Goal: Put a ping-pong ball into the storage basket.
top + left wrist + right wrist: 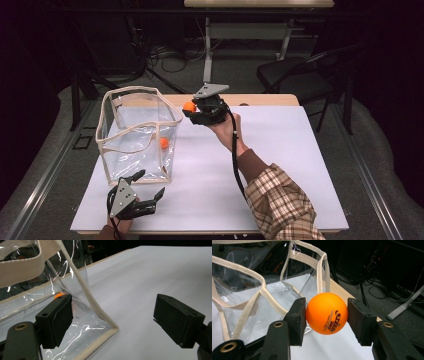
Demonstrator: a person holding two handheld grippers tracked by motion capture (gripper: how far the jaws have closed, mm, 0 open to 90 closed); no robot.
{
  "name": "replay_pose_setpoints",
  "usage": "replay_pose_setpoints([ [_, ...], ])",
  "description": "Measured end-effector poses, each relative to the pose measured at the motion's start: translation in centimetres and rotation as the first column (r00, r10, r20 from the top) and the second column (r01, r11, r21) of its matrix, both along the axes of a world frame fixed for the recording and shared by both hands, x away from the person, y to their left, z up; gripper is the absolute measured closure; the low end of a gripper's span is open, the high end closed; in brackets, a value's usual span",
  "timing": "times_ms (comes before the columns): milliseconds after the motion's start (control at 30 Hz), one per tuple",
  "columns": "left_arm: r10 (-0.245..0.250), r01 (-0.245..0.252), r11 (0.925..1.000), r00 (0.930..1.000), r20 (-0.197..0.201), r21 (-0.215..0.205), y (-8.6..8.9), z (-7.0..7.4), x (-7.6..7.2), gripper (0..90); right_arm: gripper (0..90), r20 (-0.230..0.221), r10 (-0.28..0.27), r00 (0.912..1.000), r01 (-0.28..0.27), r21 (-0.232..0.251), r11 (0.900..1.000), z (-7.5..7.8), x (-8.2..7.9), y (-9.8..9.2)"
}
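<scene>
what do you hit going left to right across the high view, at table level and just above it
clear bag → left gripper near the front edge → orange ball inside the bag → orange ball held in the right gripper → right gripper → plaid sleeve

Two black two-jaw grippers, left gripper (149, 186) and right gripper (190, 111), blocky rectangular jaw pads, brass-ringed screw holes on the arms, grey three-cornered plate atop each, black cable (235, 157) trailing, brown cuff, tan-and-brown plaid sleeve (280, 200)
</scene>
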State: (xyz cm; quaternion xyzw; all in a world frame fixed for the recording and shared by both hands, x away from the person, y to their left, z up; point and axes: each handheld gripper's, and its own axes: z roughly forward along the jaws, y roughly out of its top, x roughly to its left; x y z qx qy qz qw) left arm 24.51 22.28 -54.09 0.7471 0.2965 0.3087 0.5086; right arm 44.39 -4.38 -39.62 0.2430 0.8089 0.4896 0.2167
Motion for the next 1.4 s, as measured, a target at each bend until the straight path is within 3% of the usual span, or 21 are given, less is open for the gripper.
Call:
replay_pose_setpoints([
  [1400, -0.004, 0.004, 1.0000, 1.0000, 0.001, 0.005, 0.0, 0.0, 0.0, 15.8, 50.6, 0.018, 0.025, 0.9995, -0.025, 0.008, 1.000, 1.0, 0.9, 2.6],
])
